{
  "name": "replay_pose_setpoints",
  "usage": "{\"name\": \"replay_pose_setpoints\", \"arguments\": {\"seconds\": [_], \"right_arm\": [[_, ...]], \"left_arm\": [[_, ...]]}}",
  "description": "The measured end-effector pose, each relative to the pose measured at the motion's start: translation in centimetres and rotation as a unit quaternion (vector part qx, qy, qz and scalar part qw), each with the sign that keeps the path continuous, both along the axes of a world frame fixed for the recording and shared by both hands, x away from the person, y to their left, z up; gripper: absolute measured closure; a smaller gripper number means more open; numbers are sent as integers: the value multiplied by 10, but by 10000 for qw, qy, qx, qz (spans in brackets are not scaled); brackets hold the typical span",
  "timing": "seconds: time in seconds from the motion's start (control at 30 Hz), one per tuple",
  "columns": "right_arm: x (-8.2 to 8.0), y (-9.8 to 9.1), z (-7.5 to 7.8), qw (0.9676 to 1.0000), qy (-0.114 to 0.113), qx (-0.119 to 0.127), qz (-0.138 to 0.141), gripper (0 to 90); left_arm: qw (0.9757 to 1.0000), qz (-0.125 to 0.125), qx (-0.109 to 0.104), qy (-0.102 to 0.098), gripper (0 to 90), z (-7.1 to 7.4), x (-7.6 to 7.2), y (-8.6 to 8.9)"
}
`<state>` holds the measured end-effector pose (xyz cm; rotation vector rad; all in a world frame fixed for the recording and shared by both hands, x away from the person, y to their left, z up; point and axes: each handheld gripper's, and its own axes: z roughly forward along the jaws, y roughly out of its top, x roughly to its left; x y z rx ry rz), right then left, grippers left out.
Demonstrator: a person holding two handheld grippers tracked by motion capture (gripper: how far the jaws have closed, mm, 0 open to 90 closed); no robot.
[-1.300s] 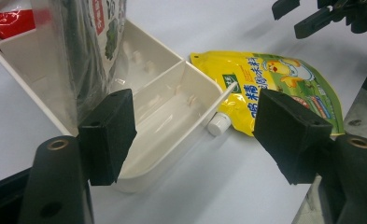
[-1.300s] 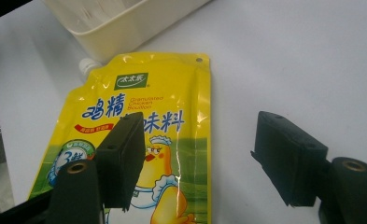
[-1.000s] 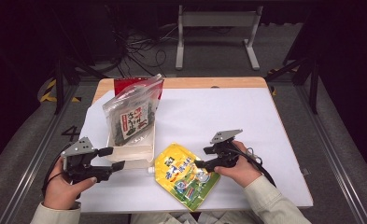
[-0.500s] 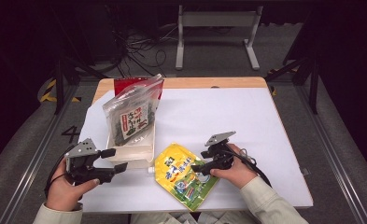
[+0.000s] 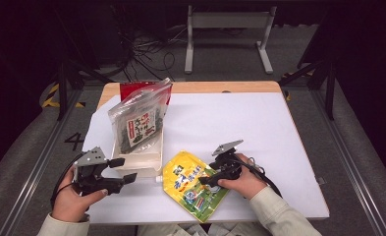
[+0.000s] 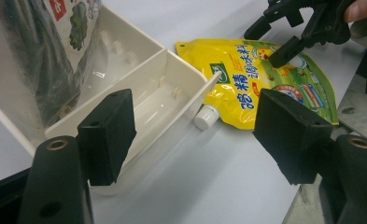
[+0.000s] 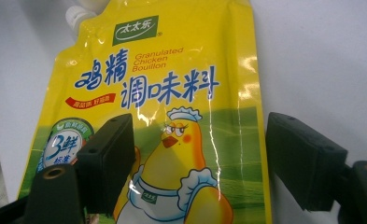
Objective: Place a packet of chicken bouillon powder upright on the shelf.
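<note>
A yellow chicken-bouillon pouch [image 5: 193,184] lies flat on the white table near its front edge, its white cap [image 6: 205,117] pointing at the white tray [image 5: 136,160]. My right gripper [image 5: 207,173] hovers low over the pouch's right side. Its jaws have just been opening and stand apart, with the pouch [image 7: 172,93] lying under and between them, the pads off it. My left gripper [image 5: 124,169] is open at the tray's front corner [image 6: 172,79], holding nothing. From the left gripper [image 6: 197,130], the right gripper [image 6: 288,35] shows above the pouch [image 6: 246,70].
A clear bag of dark seaweed [image 5: 139,123] stands in the tray's far compartment, leaning back. A red packet [image 5: 131,88] lies behind it at the table's far left. The white mat [image 5: 239,123] stretches right of the tray.
My right gripper has edged a little left and nearer over the pouch, and its jaws have spread wider. The left gripper, tray and pouch have stayed put.
</note>
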<state>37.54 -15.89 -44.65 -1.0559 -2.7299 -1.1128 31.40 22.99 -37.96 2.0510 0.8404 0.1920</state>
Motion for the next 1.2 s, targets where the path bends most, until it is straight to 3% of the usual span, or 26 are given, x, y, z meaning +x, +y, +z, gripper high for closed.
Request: {"name": "replay_pose_setpoints", "arguments": {"seconds": [0.2,0.5,0.6,0.67,0.8,1.2], "right_arm": [[-1,4,-1,10000,-40,-17,16,252],[-1,1,-2,9998,-69,57,-167,375],[-1,-2,-3,9997,-89,125,-204,440],[0,-3,-4,9997,-36,192,-177,554],[-2,0,-5,9997,29,234,-30,670],[-11,7,2,9996,-279,-47,97,769]], "left_arm": [[10000,45,2,29,299,-1,-1,-1],[10000,1,65,-12,299,-1,0,-3],[10000,-24,86,-15,300,-2,1,-4],[9999,-23,103,-14,299,-2,1,-5],[10000,-11,86,9,300,-2,0,-5],[10000,-25,71,49,300,-3,1,-6]]}}
